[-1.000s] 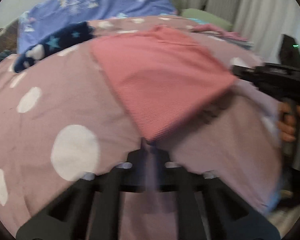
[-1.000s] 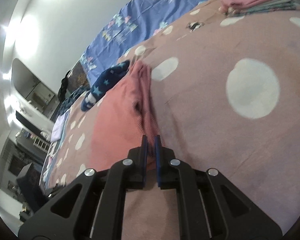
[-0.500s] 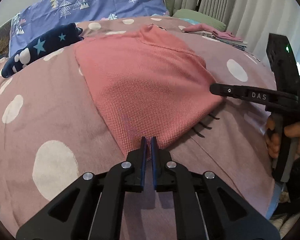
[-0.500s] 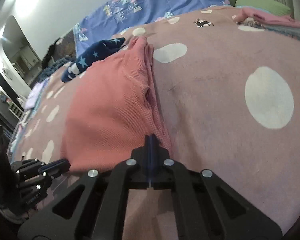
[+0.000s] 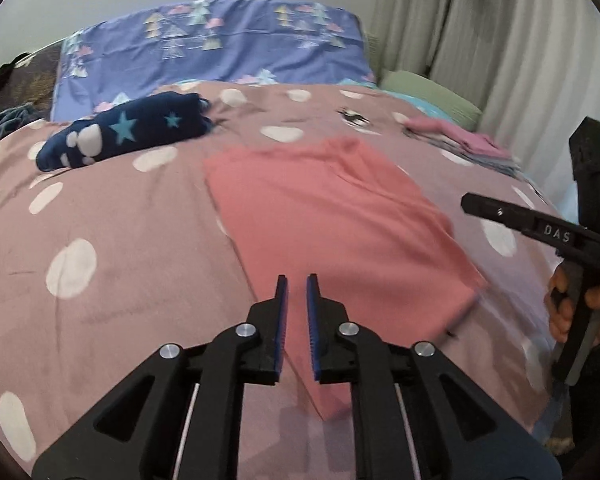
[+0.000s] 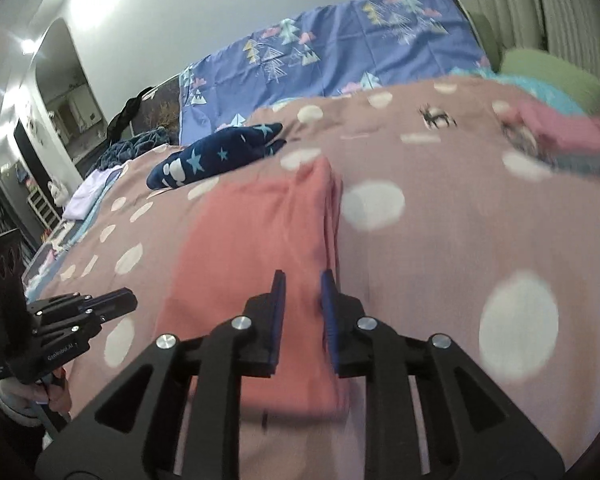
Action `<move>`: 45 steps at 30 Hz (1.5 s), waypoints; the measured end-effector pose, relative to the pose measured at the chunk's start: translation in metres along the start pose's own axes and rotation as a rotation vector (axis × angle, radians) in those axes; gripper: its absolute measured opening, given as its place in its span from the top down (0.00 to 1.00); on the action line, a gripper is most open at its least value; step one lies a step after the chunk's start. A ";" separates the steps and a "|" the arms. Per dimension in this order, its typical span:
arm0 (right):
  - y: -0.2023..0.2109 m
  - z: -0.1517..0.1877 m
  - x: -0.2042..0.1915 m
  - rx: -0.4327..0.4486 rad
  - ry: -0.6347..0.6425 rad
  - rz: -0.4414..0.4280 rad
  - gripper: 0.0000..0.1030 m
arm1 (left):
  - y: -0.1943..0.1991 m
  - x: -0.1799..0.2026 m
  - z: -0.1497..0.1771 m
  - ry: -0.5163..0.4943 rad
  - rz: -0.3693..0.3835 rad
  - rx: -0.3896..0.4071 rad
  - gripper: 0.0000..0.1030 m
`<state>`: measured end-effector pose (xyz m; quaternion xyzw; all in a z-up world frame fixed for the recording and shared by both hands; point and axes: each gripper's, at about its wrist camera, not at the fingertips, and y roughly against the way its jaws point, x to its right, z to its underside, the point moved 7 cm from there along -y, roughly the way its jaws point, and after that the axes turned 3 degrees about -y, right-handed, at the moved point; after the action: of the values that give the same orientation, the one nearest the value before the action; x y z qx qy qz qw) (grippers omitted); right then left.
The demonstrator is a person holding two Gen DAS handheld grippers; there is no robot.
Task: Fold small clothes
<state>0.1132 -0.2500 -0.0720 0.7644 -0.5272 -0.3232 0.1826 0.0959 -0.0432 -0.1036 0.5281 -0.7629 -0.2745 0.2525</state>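
Note:
A pink ribbed garment (image 5: 332, 232) lies flat on the dotted mauve bedspread (image 5: 112, 256); it also shows in the right wrist view (image 6: 260, 248). My left gripper (image 5: 297, 284) hovers open and empty above the garment's near left edge. My right gripper (image 6: 303, 280) hovers open and empty above the garment's near right edge, and it shows from the side in the left wrist view (image 5: 466, 203). The left gripper shows at the lower left of the right wrist view (image 6: 134, 297).
A navy star-print garment (image 5: 124, 136) lies bunched at the back left. A stack of folded clothes (image 5: 460, 140) sits at the back right, near a green pillow (image 5: 428, 96). A blue patterned pillow (image 5: 216, 40) lines the headboard. Curtains hang on the right.
Both grippers have let go of the pink garment's near corners and opened. They have lifted and pulled back a little. The garment now lies flat on the bed.

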 end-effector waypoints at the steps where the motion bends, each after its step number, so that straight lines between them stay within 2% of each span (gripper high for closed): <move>1: -0.006 -0.007 0.000 -0.004 0.017 0.003 0.78 | -0.005 -0.003 -0.003 0.008 -0.006 -0.006 0.81; 4: -0.039 -0.029 -0.003 -0.054 0.078 0.001 0.64 | -0.022 -0.012 -0.013 0.020 -0.040 -0.019 0.67; 5: -0.053 -0.037 -0.001 -0.075 0.082 0.001 0.61 | -0.029 -0.017 -0.018 0.029 -0.049 -0.024 0.63; 6: -0.063 -0.042 0.001 -0.092 0.077 0.003 0.61 | -0.035 -0.022 -0.022 0.041 -0.055 -0.027 0.54; 12: -0.116 -0.060 0.014 -0.150 0.033 -0.028 0.59 | -0.080 -0.053 -0.043 0.098 -0.051 -0.082 0.45; 14: -0.126 -0.063 0.015 -0.157 0.021 -0.054 0.60 | -0.096 -0.060 -0.052 0.112 -0.030 -0.092 0.44; 15: -0.131 -0.064 0.015 -0.161 0.018 -0.066 0.66 | -0.102 -0.061 -0.055 0.118 -0.022 -0.093 0.44; 16: -0.134 -0.065 0.016 -0.162 0.019 -0.074 0.89 | -0.108 -0.064 -0.059 0.124 -0.014 -0.092 0.44; 18: -0.141 -0.066 0.024 -0.164 -0.005 -0.084 0.92 | -0.123 -0.070 -0.067 0.129 -0.005 -0.088 0.45; 19: -0.142 -0.065 0.029 -0.164 -0.026 -0.089 0.92 | -0.129 -0.074 -0.069 0.114 -0.025 -0.089 0.57; 20: -0.146 -0.063 0.036 -0.171 -0.057 -0.099 0.92 | -0.134 -0.078 -0.068 0.080 -0.064 -0.086 0.62; 21: -0.153 -0.058 0.045 -0.188 -0.095 -0.119 0.92 | -0.139 -0.081 -0.068 0.045 -0.094 -0.078 0.62; 23: -0.156 -0.055 0.048 -0.183 -0.110 -0.133 0.91 | -0.140 -0.083 -0.063 0.065 -0.078 -0.066 0.63; 25: -0.151 -0.058 0.045 -0.155 -0.101 -0.145 0.88 | -0.135 -0.086 -0.064 0.081 -0.072 -0.052 0.64; 27: -0.144 -0.062 0.046 -0.139 -0.114 -0.147 0.81 | -0.130 -0.091 -0.063 0.124 -0.053 -0.035 0.63; 28: -0.140 -0.063 0.048 -0.133 -0.118 -0.135 0.70 | -0.126 -0.093 -0.062 0.150 -0.039 -0.030 0.63; 29: -0.135 -0.064 0.050 -0.124 -0.117 -0.116 0.63 | -0.122 -0.096 -0.060 0.175 -0.025 -0.025 0.63; 30: -0.128 -0.064 0.050 -0.117 -0.111 -0.109 0.61 | -0.116 -0.098 -0.058 0.202 -0.007 -0.021 0.62; 32: -0.117 -0.059 0.047 -0.126 -0.103 -0.137 0.46 | -0.107 -0.096 -0.053 0.225 0.027 -0.021 0.57; 34: -0.104 -0.043 0.042 -0.185 -0.091 -0.175 0.36 | -0.099 -0.086 -0.045 0.232 0.103 -0.036 0.53; 35: -0.104 -0.043 0.042 -0.185 -0.091 -0.175 0.33 | -0.097 -0.080 -0.040 0.231 0.141 -0.048 0.52; 37: -0.097 -0.018 0.038 -0.267 -0.090 -0.204 0.31 | -0.093 -0.068 -0.030 0.221 0.201 -0.075 0.46; 39: -0.091 -0.009 0.036 -0.283 -0.092 -0.231 0.31 | -0.091 -0.056 -0.020 0.203 0.234 -0.105 0.46; 45: -0.084 -0.004 0.031 -0.302 -0.099 -0.264 0.31 | -0.092 -0.041 -0.012 0.168 0.201 -0.119 0.42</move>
<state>0.1804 -0.2469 -0.1304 0.7740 -0.3765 -0.4566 0.2251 0.1783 -0.0329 -0.1613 0.4541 -0.7706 -0.2475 0.3725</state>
